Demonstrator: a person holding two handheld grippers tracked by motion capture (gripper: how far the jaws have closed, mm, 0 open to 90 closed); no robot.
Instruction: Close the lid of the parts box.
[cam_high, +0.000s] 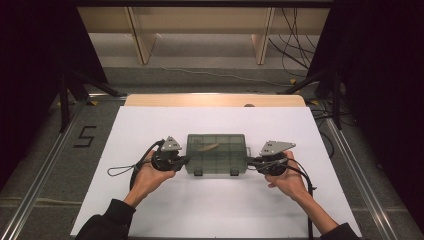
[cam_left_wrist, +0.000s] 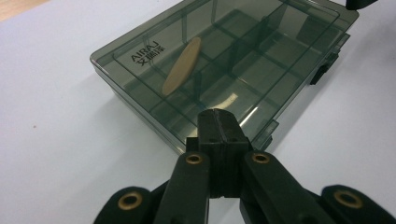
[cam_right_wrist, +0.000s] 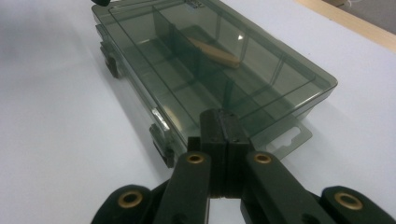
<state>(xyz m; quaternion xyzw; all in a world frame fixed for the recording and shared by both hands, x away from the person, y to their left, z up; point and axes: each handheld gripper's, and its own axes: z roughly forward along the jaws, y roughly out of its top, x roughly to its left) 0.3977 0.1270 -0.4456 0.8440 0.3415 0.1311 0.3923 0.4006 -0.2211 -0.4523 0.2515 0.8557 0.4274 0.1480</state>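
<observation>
Forearms in dark sleeves come in from the bottom of the high view, each hand holding a claw at one short end of a smoky transparent compartment box (cam_high: 217, 153). Left claw (cam_high: 186, 160) has its jaws pressed together with nothing between them; in the left gripper view (cam_left_wrist: 218, 114) its tips sit at the box's near edge, though whether they touch the plastic cannot be told. Right claw (cam_high: 248, 161) is likewise closed on nothing, and in the right gripper view (cam_right_wrist: 219, 114) its tips meet the opposite end just beside the clear hanging tab (cam_right_wrist: 289, 136).

That box lies flat in the middle of the white surface (cam_high: 150, 125), lid shut, its two dark latches (cam_high: 198, 172) on the side facing the person. Inner dividers split it into a grid of compartments. A slim tan wooden piece (cam_left_wrist: 182, 65) lies across the cells towards the far side, nearer the left claw's end. Printed white lettering (cam_left_wrist: 145, 54) sits on the lid's corner beside that piece.
</observation>
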